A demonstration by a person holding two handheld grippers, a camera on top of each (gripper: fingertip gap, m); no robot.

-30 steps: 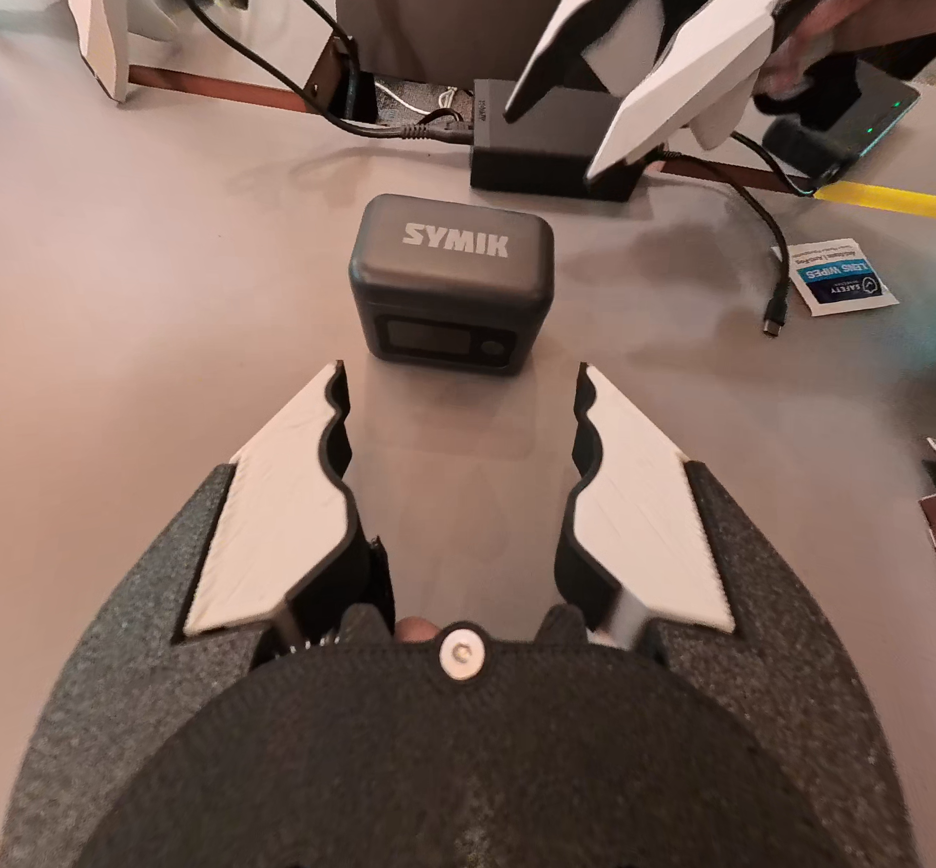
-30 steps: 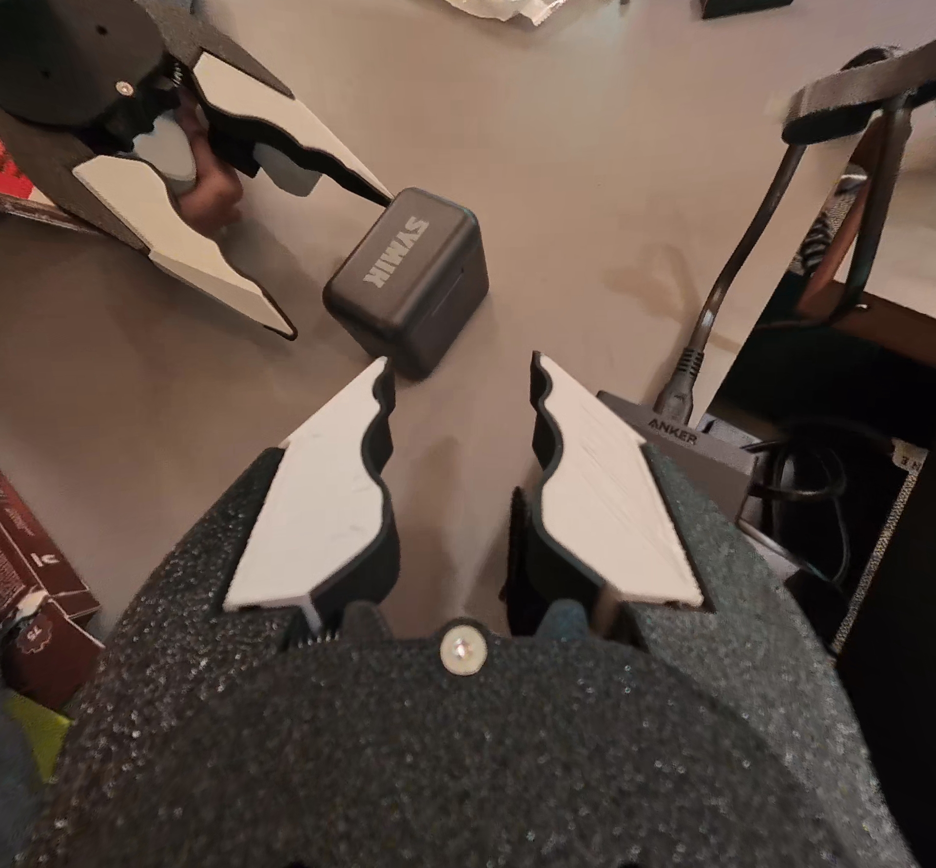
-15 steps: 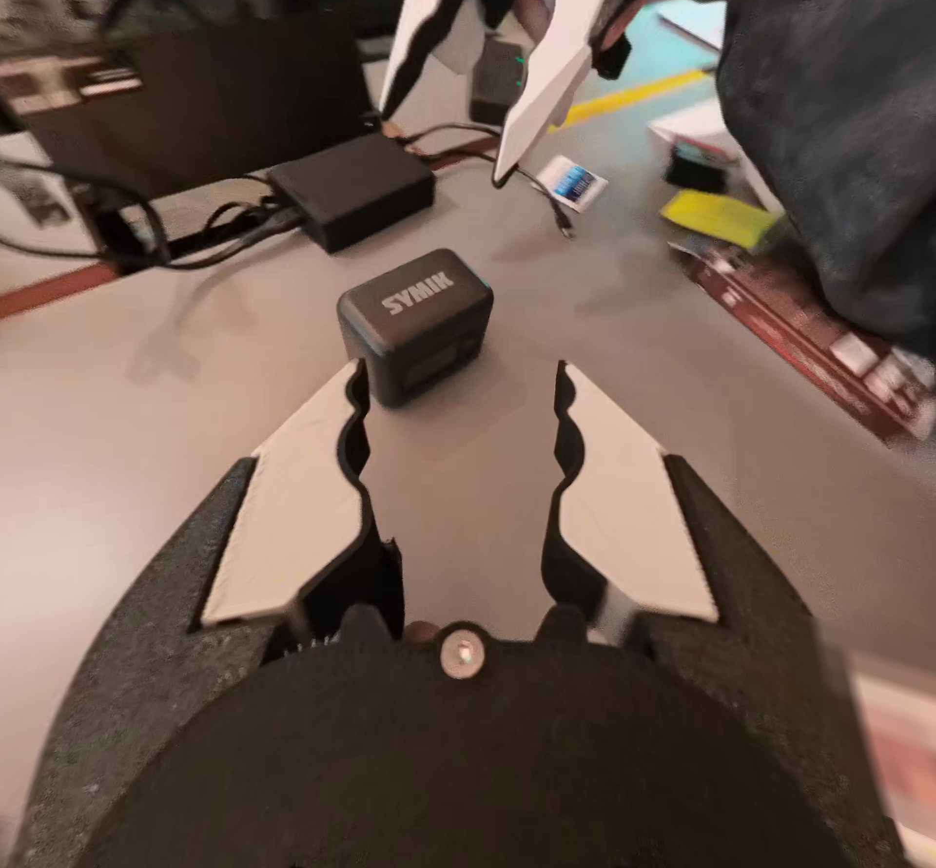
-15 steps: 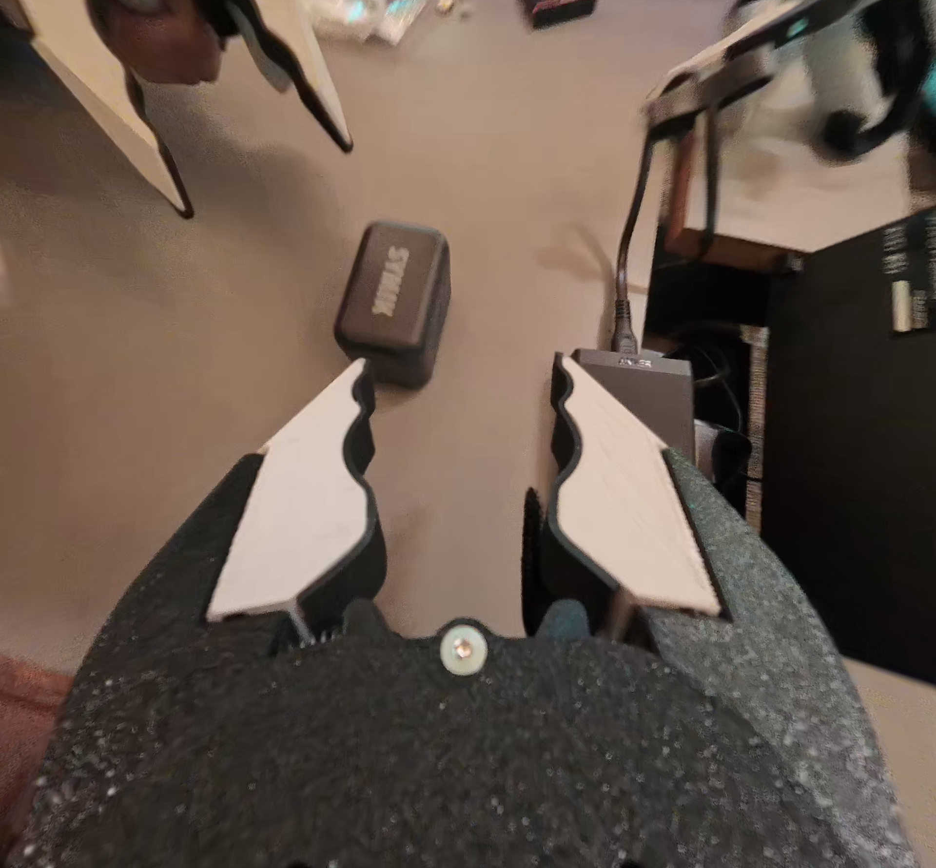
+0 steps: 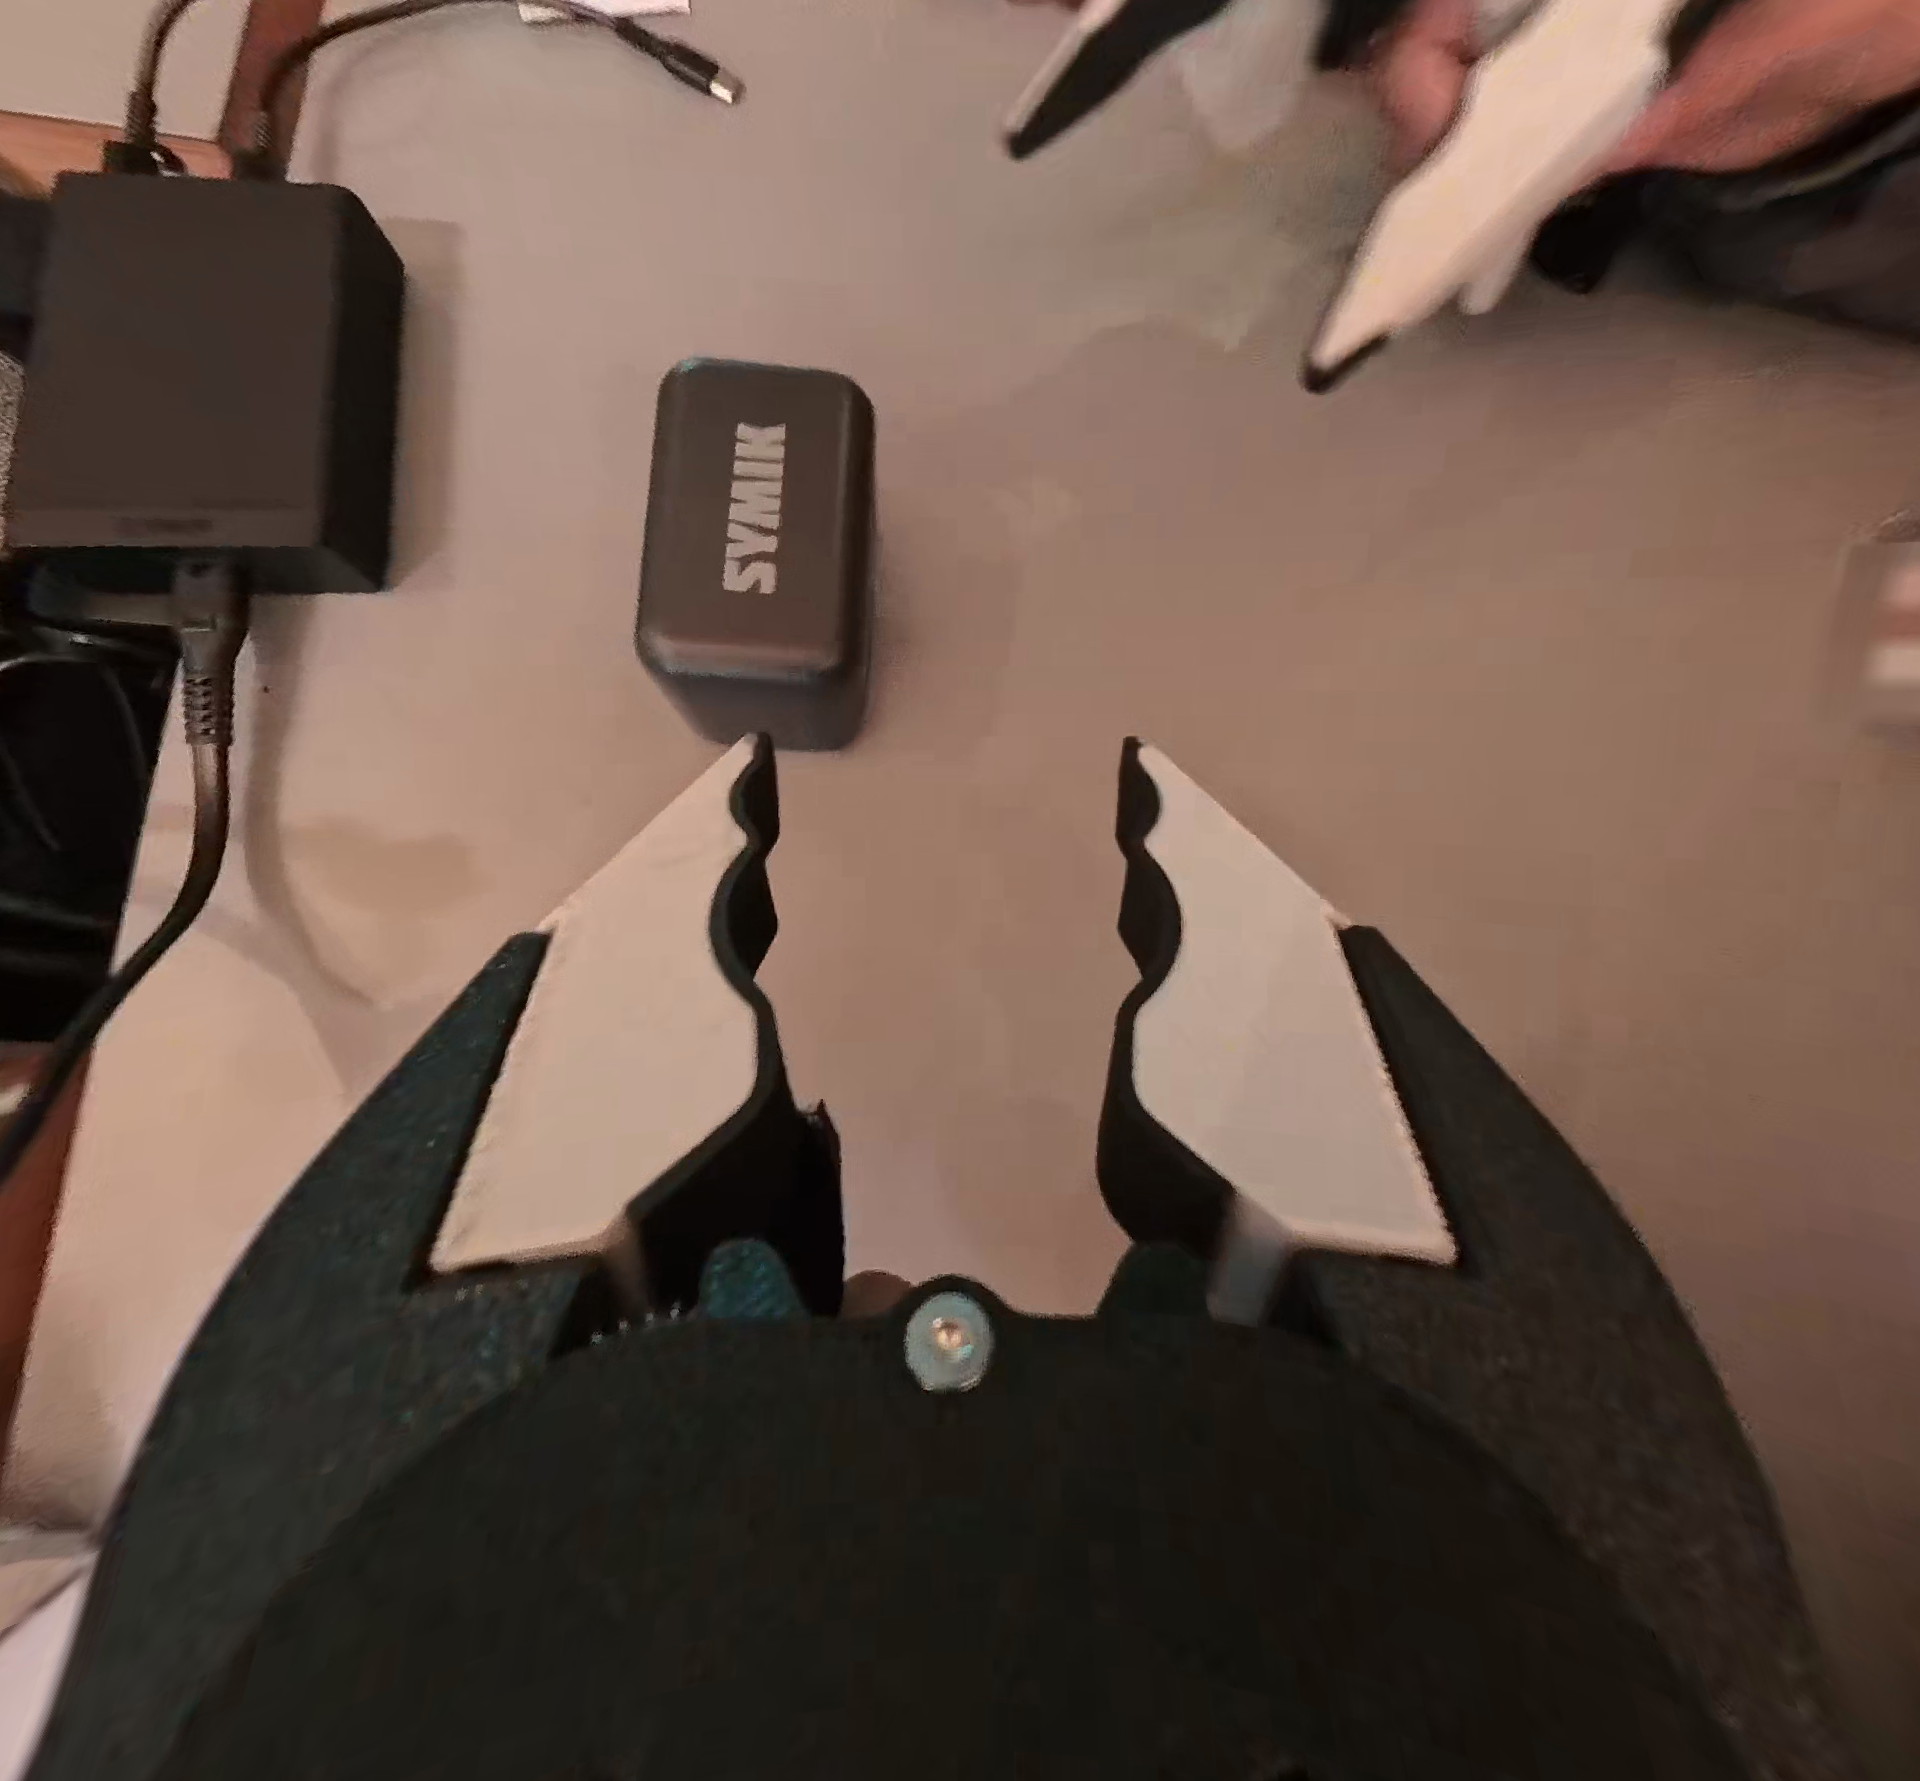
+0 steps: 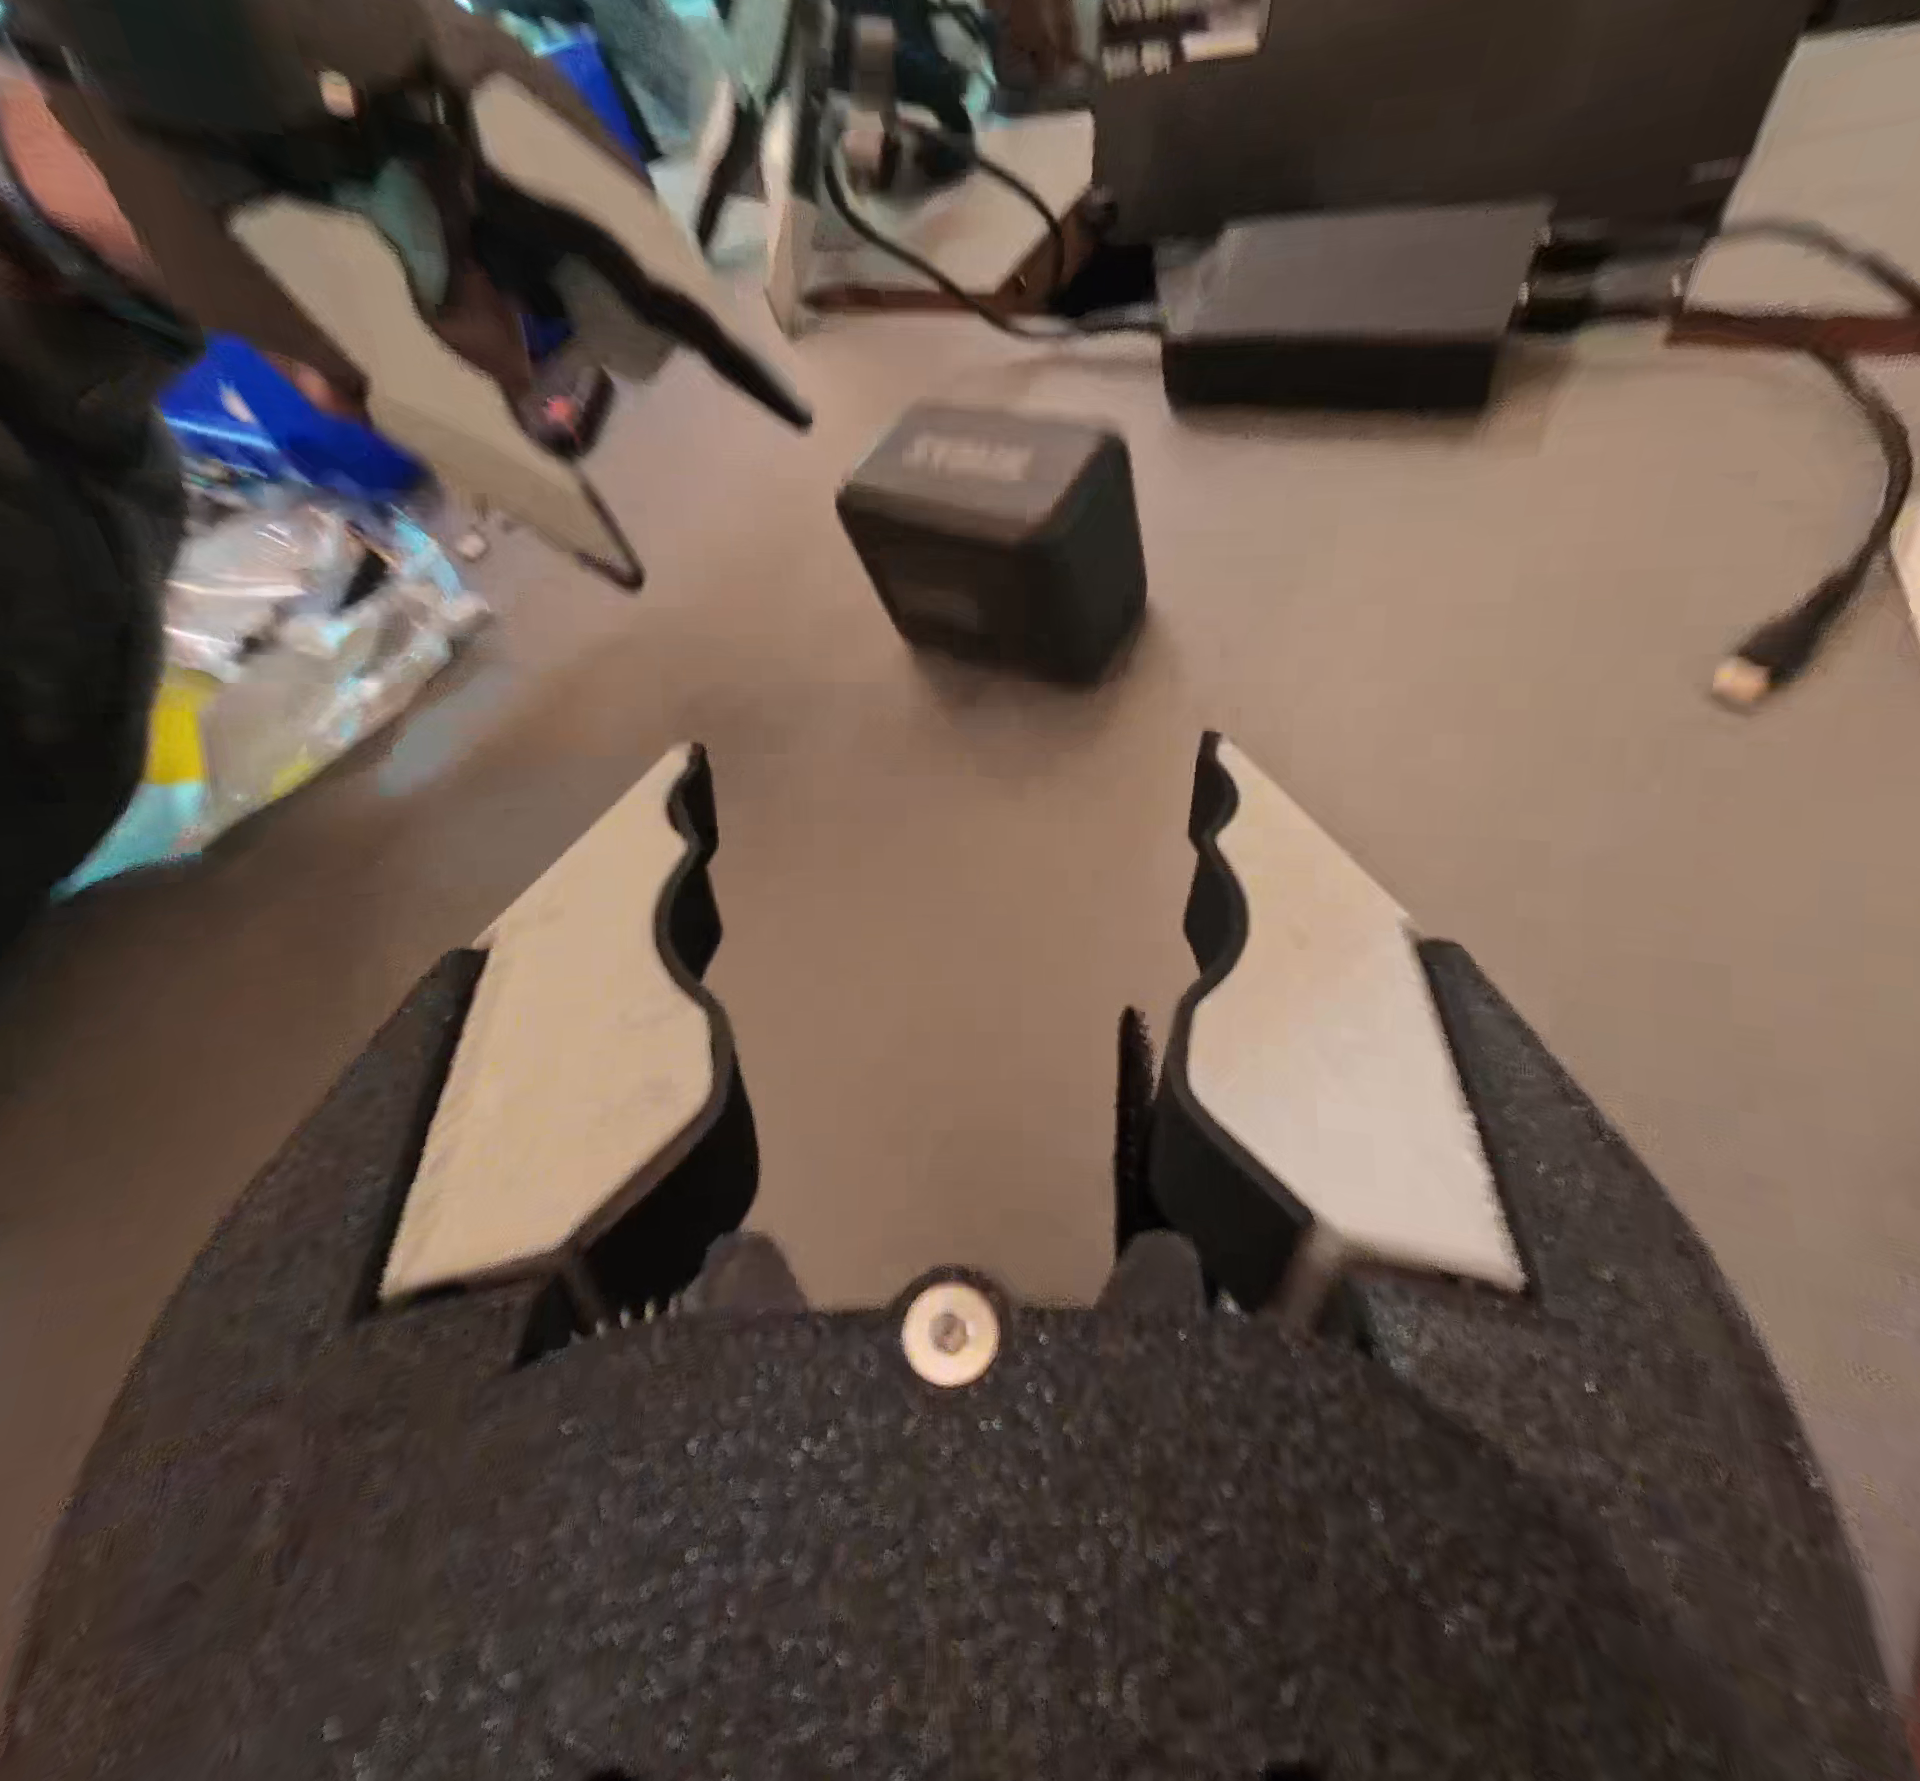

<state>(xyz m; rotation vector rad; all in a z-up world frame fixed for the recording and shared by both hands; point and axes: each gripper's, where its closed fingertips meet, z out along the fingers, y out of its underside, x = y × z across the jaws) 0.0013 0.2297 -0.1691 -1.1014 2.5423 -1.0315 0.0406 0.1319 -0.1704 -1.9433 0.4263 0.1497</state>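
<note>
Both the left gripper [image 5: 943,744] and right gripper [image 6: 945,744] gape empty (fingers well apart) near a black box [image 5: 756,542] on the table [image 5: 1351,640].

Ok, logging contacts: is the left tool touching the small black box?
Apart. The right wrist view shows bare table between the left tool and the small black box; the left wrist view's overlap is only perspective.

Bare table [image 5: 1195,588] right of small black box [image 5: 753,536]; black adapter [image 5: 203,370] crowds left.
</note>
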